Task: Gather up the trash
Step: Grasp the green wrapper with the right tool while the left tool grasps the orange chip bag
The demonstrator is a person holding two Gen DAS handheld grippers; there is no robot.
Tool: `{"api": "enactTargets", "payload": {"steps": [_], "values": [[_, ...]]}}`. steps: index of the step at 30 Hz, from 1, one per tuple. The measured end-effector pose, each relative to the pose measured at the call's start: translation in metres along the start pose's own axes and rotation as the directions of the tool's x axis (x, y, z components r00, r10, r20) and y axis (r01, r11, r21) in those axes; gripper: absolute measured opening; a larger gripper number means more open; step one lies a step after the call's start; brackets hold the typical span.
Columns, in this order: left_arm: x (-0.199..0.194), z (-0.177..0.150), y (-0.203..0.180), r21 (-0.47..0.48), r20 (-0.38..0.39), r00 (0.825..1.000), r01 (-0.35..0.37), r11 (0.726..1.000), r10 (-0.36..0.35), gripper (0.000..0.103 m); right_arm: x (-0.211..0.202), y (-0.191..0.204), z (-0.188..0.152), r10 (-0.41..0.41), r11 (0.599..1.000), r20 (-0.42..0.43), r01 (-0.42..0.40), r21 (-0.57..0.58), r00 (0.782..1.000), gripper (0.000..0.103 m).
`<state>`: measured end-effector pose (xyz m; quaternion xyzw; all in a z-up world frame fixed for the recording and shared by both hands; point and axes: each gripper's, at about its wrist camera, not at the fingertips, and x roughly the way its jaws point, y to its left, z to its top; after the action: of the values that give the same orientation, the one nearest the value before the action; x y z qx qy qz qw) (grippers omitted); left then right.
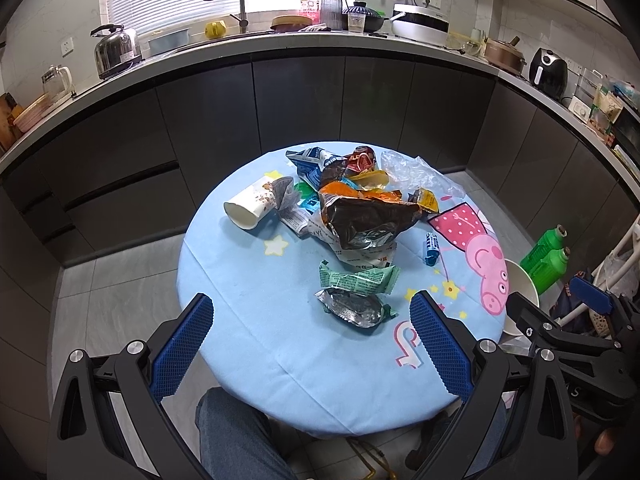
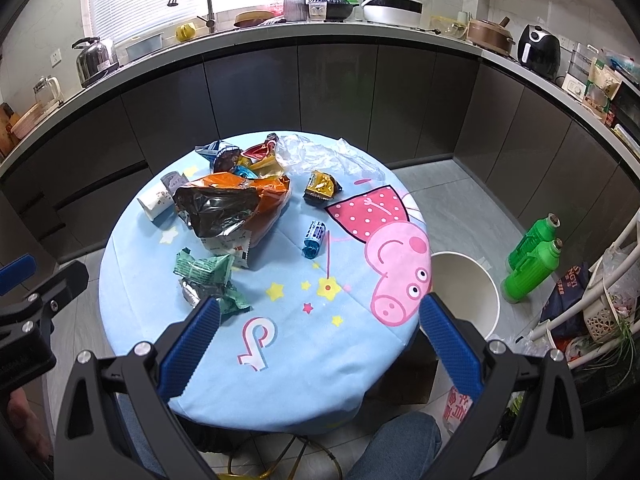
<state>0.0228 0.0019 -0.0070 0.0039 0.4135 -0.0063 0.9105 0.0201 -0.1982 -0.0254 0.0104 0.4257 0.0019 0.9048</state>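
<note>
Kitchen, round blue table (image 1: 248,344) with wrapper pile (image 1: 360,216) at centre, white bin (image 2: 466,292) on floor just beside. Left gripper (image 1: 312,320) and right gripper (image 2: 320,316) both spread wide, empty. Better start with nearest green wrapper (image 1: 356,282), pinching one crumpled edge firmly.

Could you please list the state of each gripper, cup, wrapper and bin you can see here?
Left gripper: open, empty, above the table's near edge.
Right gripper: open, empty.
Paper cup: tipped on its side.
Big brown bag: torn open, crumpled.
Green wrapper: crumpled, lying flat.
Clear plastic bag: crumpled.
White bin: upright on the floor beside the table.
</note>
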Motion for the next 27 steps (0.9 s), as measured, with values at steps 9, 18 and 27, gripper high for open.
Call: {"api": "enactTargets", "payload": {"steps": [9,18,27], "values": [[0.041,-0.009,0.015,0.03,-0.049,0.999,0.006,1.0,-0.005,0.094,0.051,0.006,-0.008,0.147,0.986,-0.042,-0.15,-0.078,0.988,0.1],[0.086,0.0,0.052,-0.05,-0.152,0.982,0.107,0.993,-0.113,0.089,0.125,0.047,-0.009,0.4,0.91,-0.169,-0.412,-0.045,0.901,0.098],[0.103,0.03,0.072,-0.088,-0.16,0.974,0.147,0.985,-0.16,0.078,0.168,0.079,-0.002,0.475,0.87,-0.205,-0.492,-0.038,0.855,0.03]]}}
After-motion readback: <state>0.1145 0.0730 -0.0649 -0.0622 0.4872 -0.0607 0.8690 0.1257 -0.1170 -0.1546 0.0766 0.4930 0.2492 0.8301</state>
